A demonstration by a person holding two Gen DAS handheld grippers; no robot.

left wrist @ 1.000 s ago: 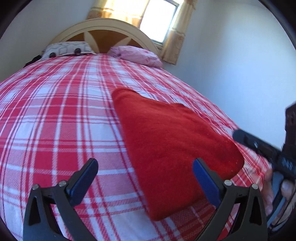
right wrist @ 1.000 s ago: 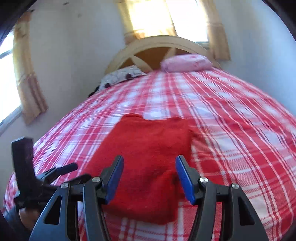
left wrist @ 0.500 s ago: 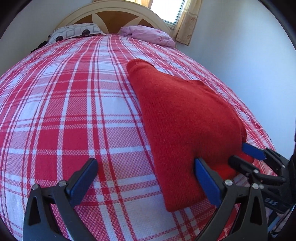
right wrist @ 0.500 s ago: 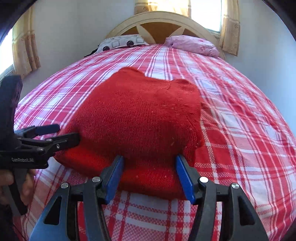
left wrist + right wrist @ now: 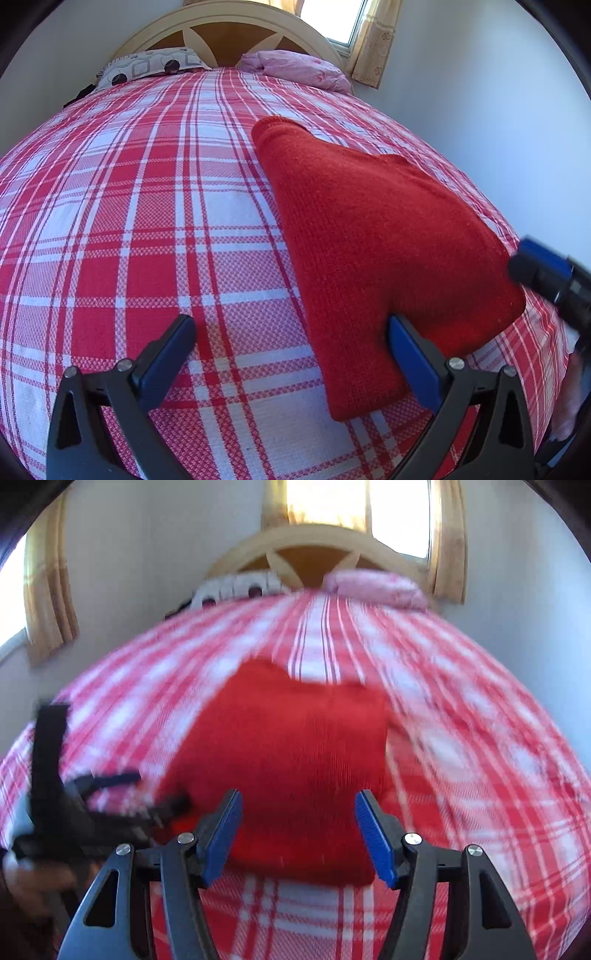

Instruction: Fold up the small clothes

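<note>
A folded red knit garment [image 5: 373,236] lies flat on the red plaid bedspread [image 5: 147,221]. My left gripper [image 5: 288,328] is open at the garment's near left corner; its right finger [image 5: 413,362] rests against the near edge. In the blurred right wrist view the same garment [image 5: 295,746] lies just beyond my right gripper [image 5: 299,797]. Its jaws are opening, the near hem shows between them, and the pads do not press on it. The right gripper [image 5: 543,266] shows at the garment's right side, and the left gripper [image 5: 110,794] at its left side.
A patterned pillow [image 5: 147,66] and a pink pillow [image 5: 303,68] lie against the wooden headboard [image 5: 229,29]. A white wall [image 5: 480,129] runs close along the bed's right side. Curtained windows [image 5: 354,509] sit behind the headboard. A hand [image 5: 33,878] holds the left gripper.
The right wrist view has drawn back from the garment and blurred, and its jaws stand slightly wider. In the left wrist view the right gripper has moved away from the near edge to the garment's right side.
</note>
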